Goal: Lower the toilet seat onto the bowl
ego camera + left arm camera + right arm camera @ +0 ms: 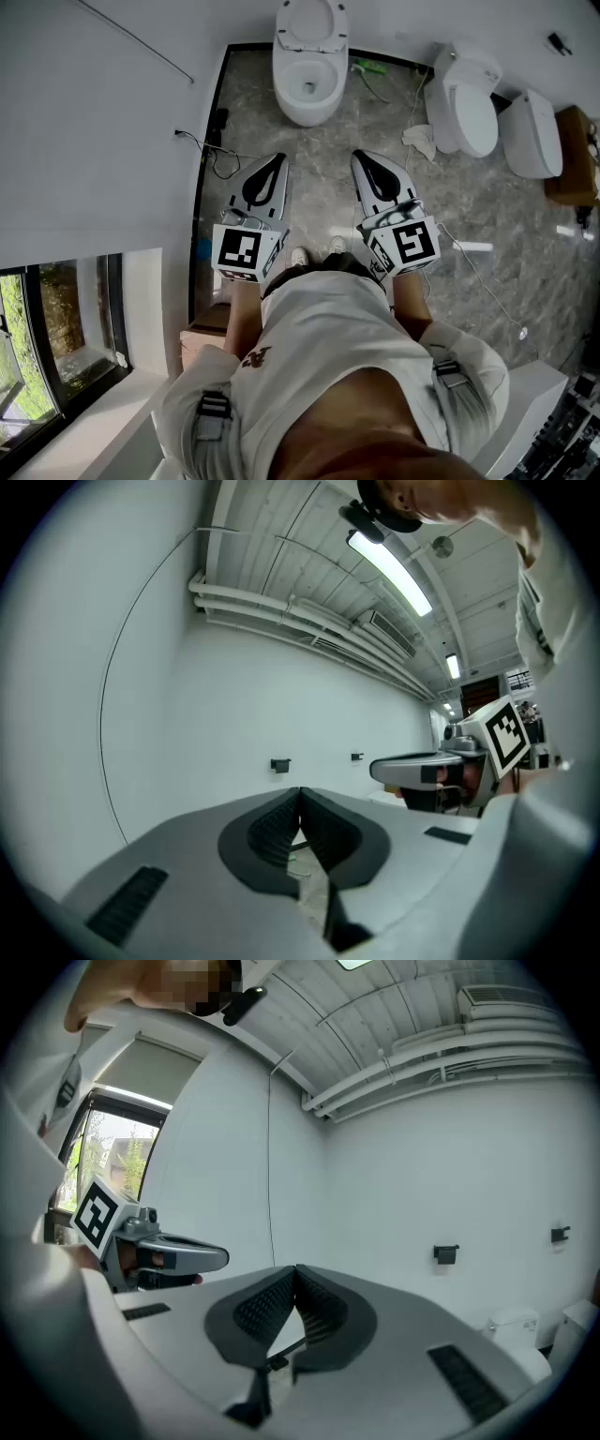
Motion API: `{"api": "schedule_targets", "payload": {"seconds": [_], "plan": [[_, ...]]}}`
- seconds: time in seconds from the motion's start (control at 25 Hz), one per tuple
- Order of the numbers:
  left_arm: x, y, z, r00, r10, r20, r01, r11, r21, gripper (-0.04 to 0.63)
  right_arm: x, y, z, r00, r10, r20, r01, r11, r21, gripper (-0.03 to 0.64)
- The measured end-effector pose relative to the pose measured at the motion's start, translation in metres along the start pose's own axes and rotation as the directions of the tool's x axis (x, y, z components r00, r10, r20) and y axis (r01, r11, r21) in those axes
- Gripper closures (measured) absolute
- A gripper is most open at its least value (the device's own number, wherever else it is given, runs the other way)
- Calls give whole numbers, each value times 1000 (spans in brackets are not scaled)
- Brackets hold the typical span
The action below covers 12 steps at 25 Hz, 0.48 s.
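Note:
The white toilet (307,89) stands at the far end of the grey stone floor, against the wall. Its seat (311,23) is raised, leaning back over the cistern side, and the bowl rim is uncovered. My left gripper (274,167) and right gripper (366,159) are held level side by side in front of the person, well short of the toilet. Both are shut with nothing between the jaws. In the left gripper view the pads meet at the tips (300,794); the right gripper view shows the same (295,1271). Neither gripper view shows the toilet, only the white wall.
Two more white toilets (466,98) (530,133) stand to the right, beside a brown box (572,155). A white cloth (419,139), a green item (370,67) and loose cables (214,155) lie on the floor. A white wall and a window (56,347) are on the left.

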<state>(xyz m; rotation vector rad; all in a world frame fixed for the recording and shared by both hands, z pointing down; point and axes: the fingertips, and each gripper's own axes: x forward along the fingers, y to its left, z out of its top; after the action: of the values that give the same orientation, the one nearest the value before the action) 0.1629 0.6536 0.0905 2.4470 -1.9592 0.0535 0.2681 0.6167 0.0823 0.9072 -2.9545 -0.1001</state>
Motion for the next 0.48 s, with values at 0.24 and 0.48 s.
{"api": "schedule_targets", "payload": {"seconds": [0.24, 0.48], "plan": [[-12, 27, -9, 1000, -12, -1, 12, 1000, -6, 571, 22, 21, -3, 1000, -20, -8, 19, 1000, -19, 595], [-20, 44, -10, 999, -32, 14, 32, 999, -11, 571, 34, 33, -1, 998, -56, -5, 56, 998, -24, 594]]}}
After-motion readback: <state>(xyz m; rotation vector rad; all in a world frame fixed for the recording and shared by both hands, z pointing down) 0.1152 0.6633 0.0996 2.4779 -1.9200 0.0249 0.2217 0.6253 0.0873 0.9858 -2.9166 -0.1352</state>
